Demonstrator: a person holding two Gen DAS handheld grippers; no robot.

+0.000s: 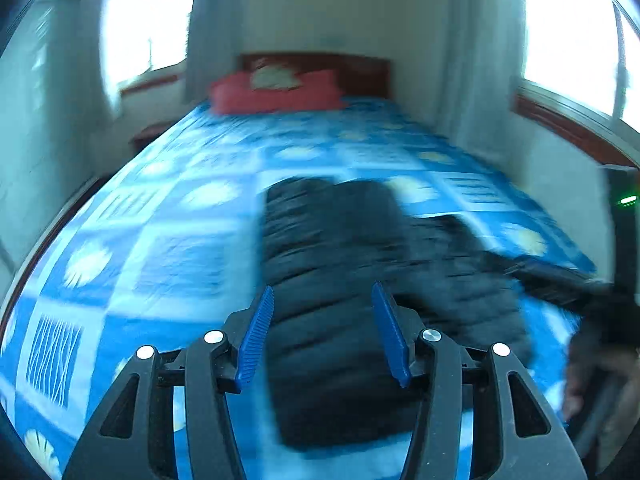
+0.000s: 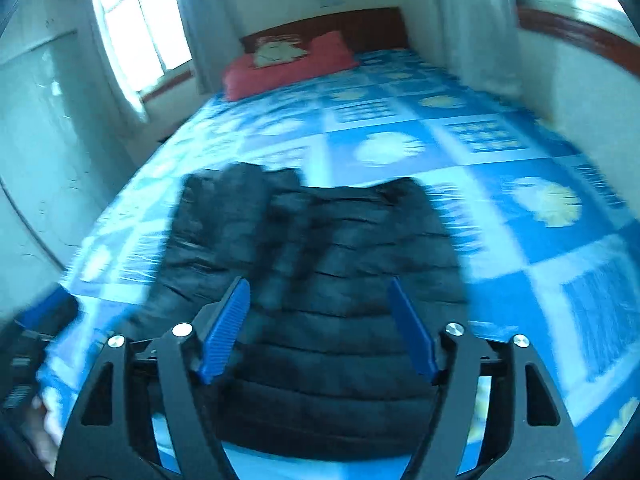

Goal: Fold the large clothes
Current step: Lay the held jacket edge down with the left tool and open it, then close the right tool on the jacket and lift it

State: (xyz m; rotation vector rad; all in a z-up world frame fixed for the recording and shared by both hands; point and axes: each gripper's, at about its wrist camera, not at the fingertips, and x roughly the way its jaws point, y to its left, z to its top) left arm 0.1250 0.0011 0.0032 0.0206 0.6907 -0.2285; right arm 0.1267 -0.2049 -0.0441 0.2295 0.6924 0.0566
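A black quilted puffer jacket point(image 1: 340, 280) lies flat on the bed with its sides folded in toward the middle; the right wrist view shows the jacket point(image 2: 320, 272) as a long dark panel. My left gripper point(image 1: 322, 292) hovers above its near end, blue pads apart, nothing between them. My right gripper point(image 2: 318, 284) also hangs above the jacket with its blue pads wide apart and empty. At the right edge of the left wrist view are the other gripper and a hand point(image 1: 592, 364), blurred.
The bed has a blue and white patterned sheet point(image 2: 500, 184), a red pillow point(image 2: 288, 66) and a dark wooden headboard point(image 2: 360, 26) at the far end. Windows with curtains stand on both sides. A hand point(image 2: 44, 432) shows at the lower left.
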